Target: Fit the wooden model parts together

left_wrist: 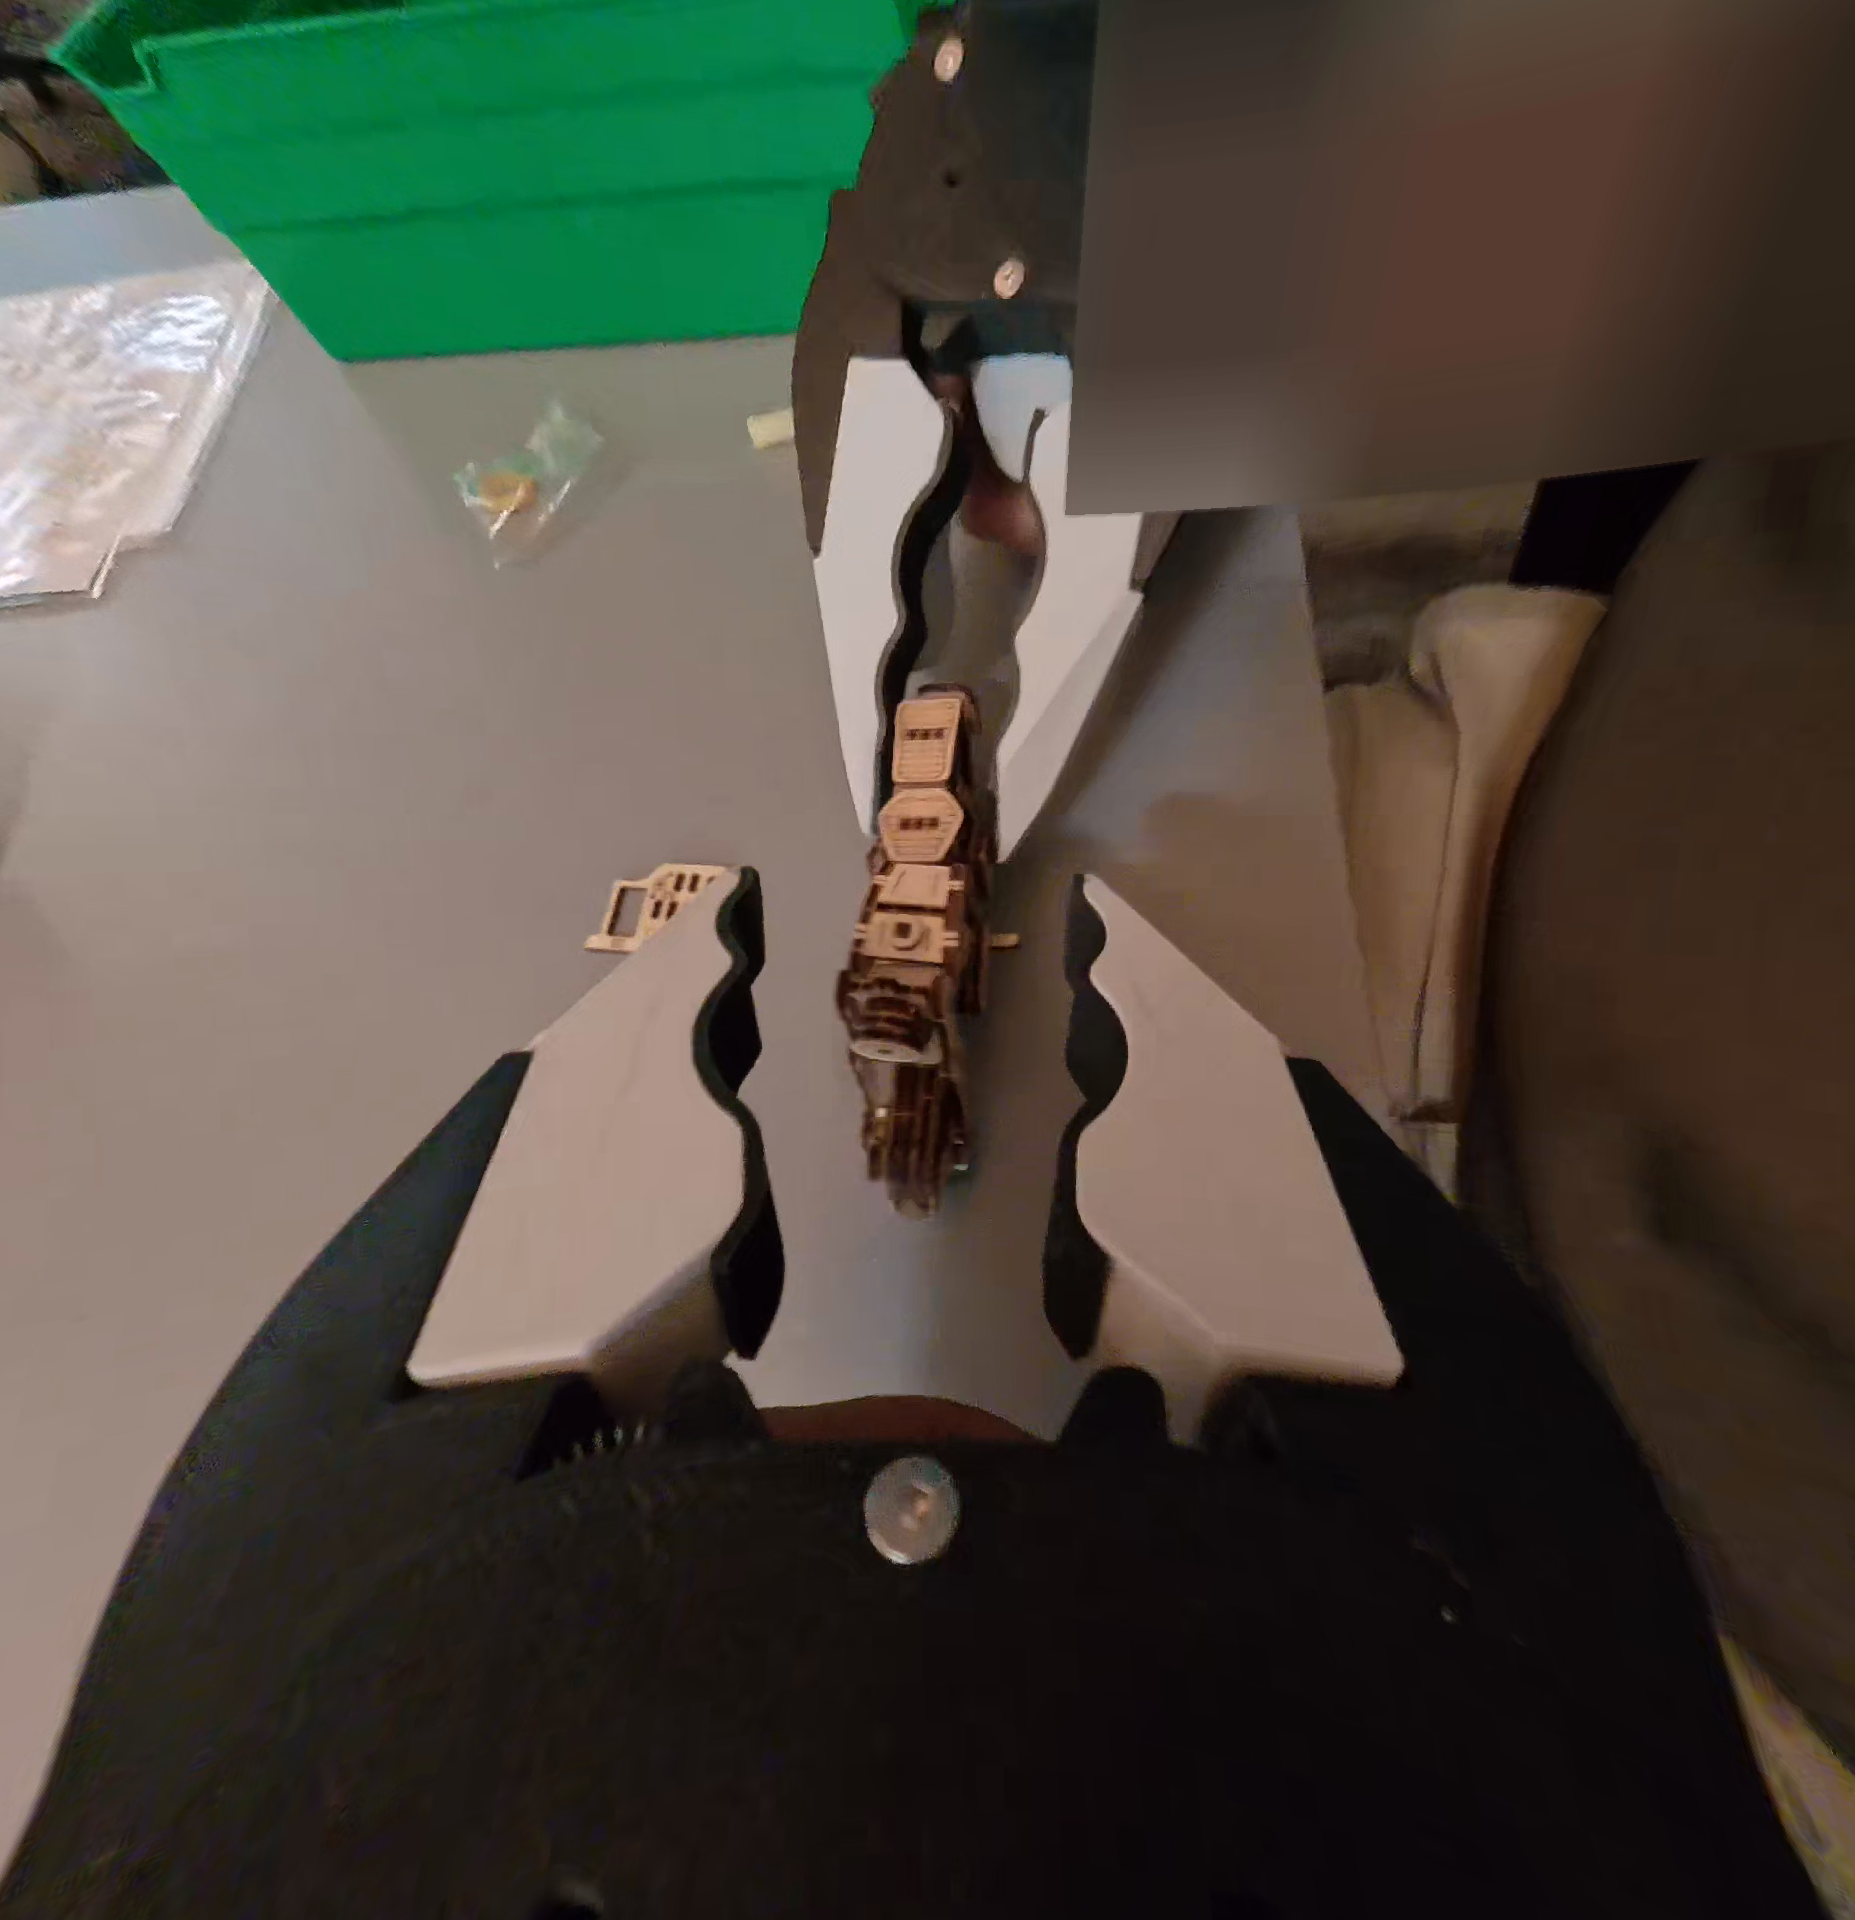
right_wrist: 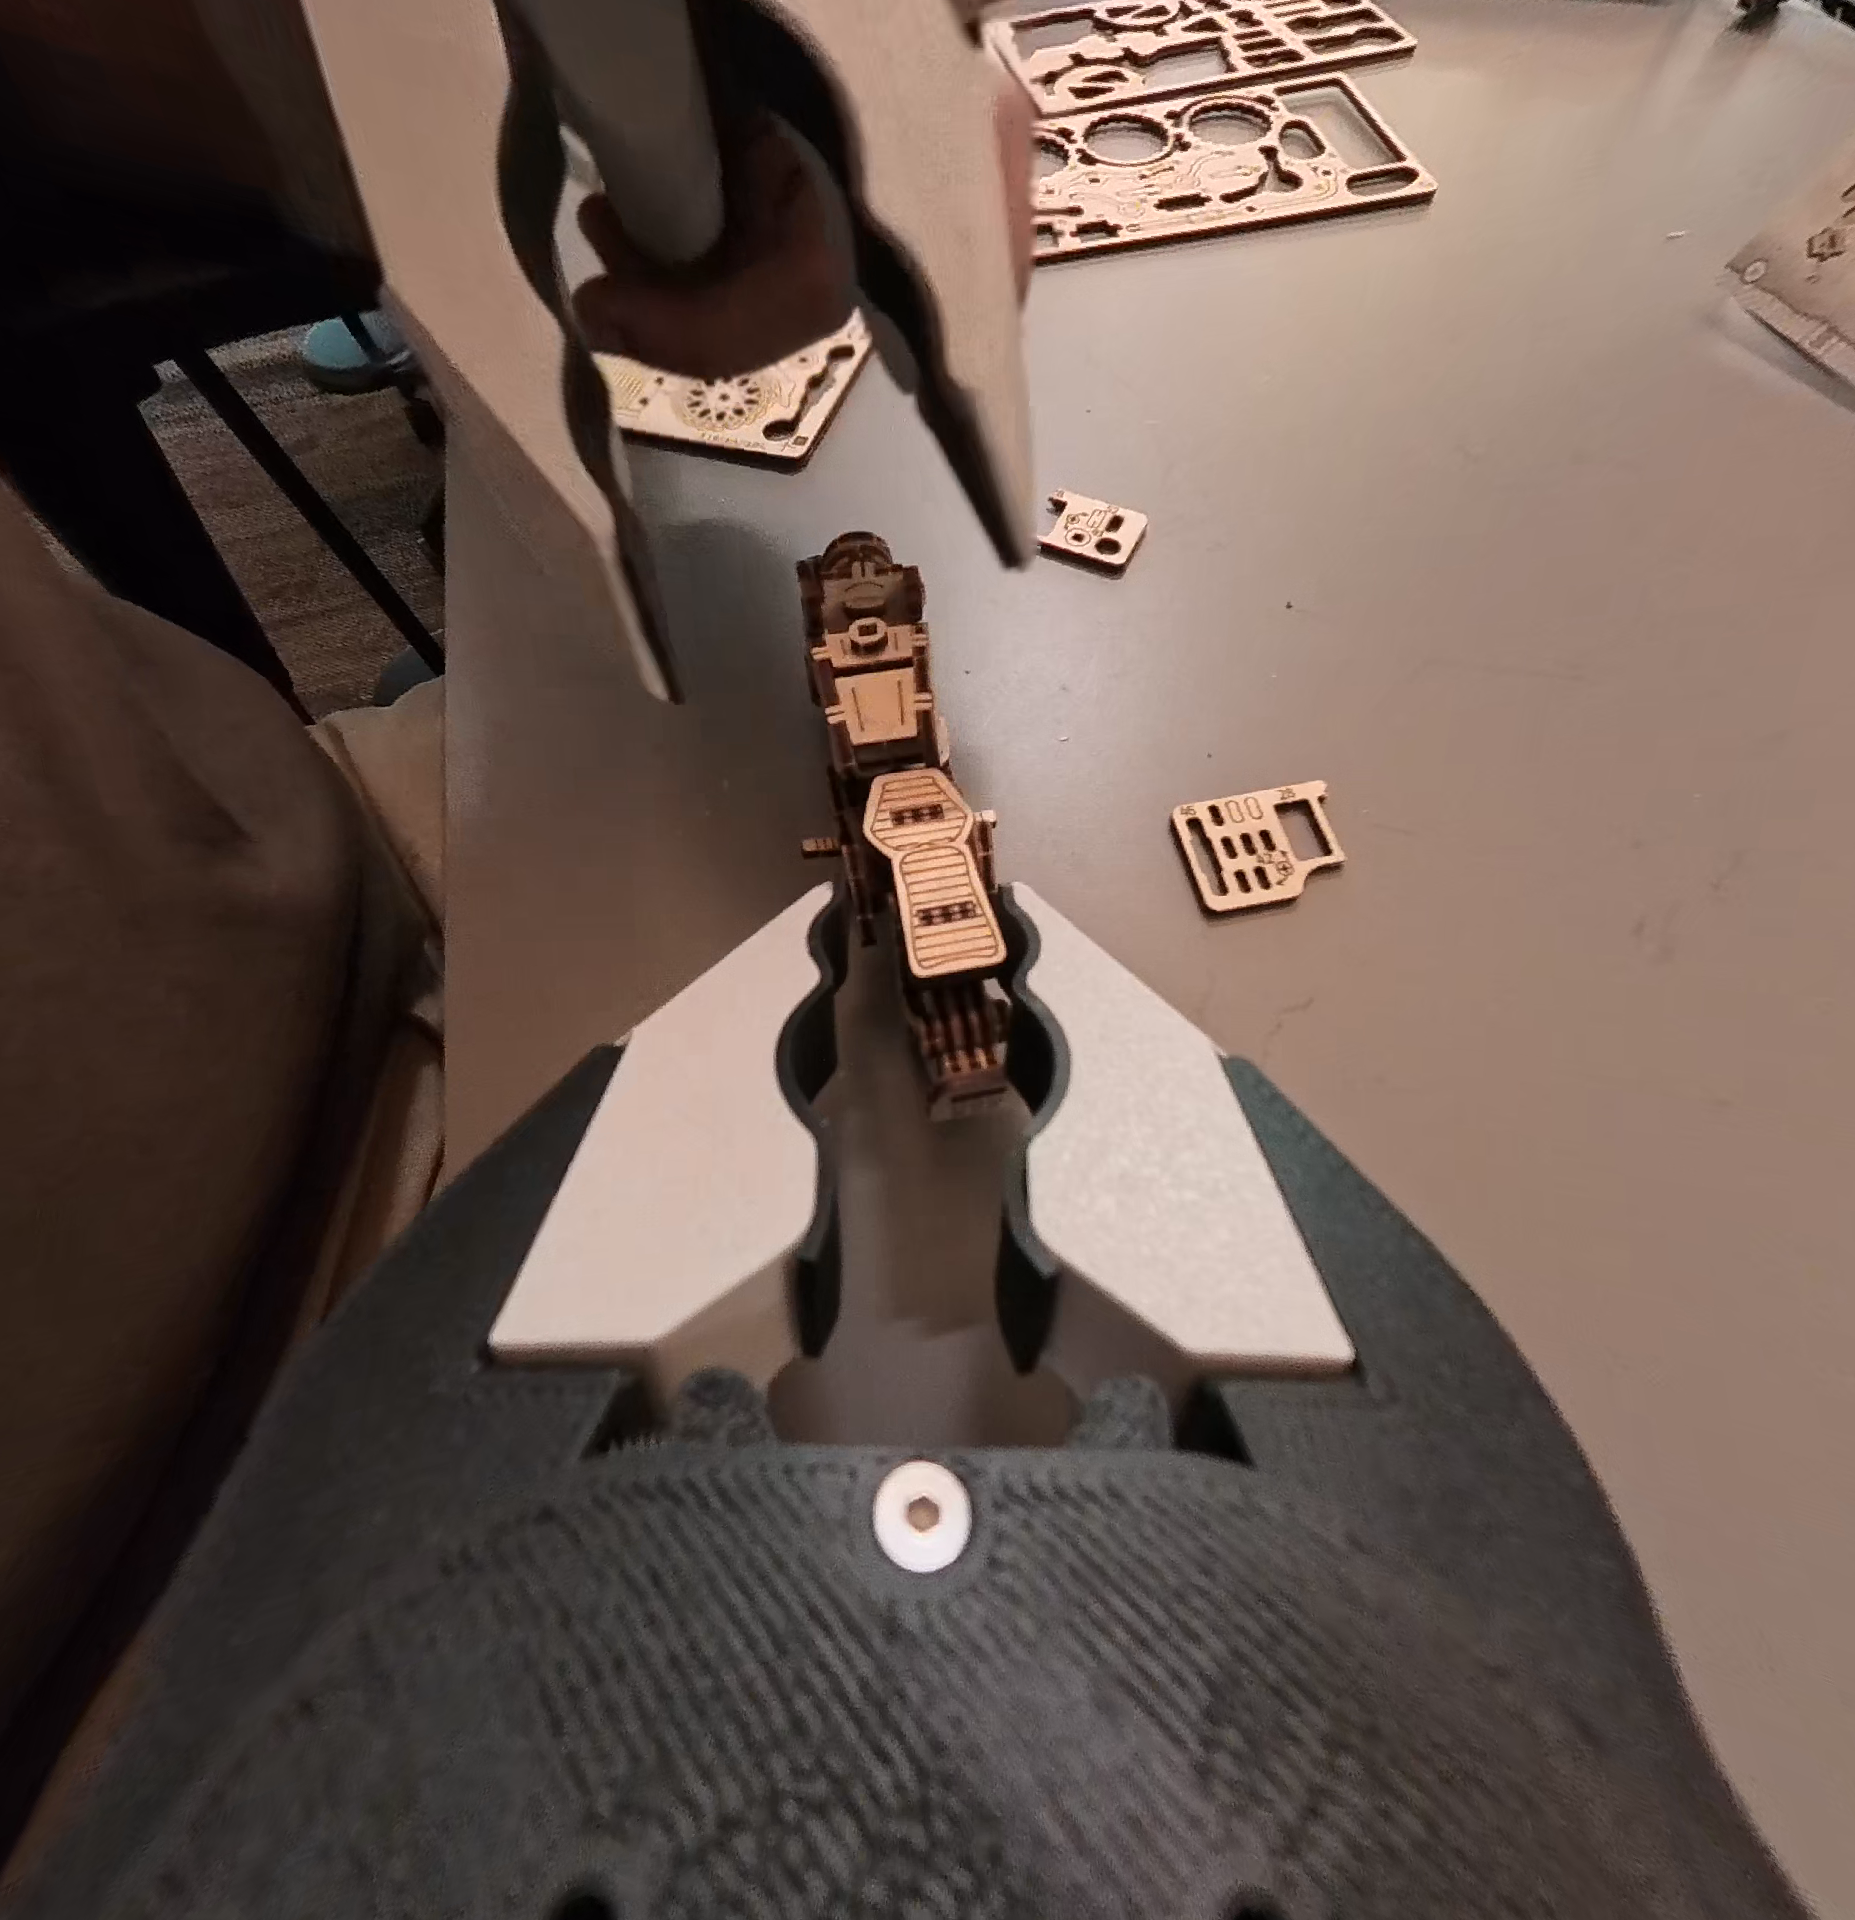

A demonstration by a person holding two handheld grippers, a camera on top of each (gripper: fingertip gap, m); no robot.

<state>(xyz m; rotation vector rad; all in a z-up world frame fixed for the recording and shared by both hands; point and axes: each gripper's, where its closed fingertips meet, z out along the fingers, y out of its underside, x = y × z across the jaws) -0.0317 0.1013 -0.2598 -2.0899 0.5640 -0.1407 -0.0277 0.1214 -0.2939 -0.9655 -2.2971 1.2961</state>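
Observation:
A small wooden model with a slatted seat lies lengthwise on the grey table. My right gripper is shut on the model's rear end, a finger on each side of the seat. In the left wrist view the model runs between my left gripper's fingers, and the right gripper holds its far end. My left gripper is open, with a gap on each side of the model's front. It also shows in the right wrist view, open over the model's front.
A green bin stands at the back, with a foil bag and a small parts bag near it. Loose wooden pieces and punched sheets lie beside the model. The table edge runs close by. Left tips to right tips: about 5 cm.

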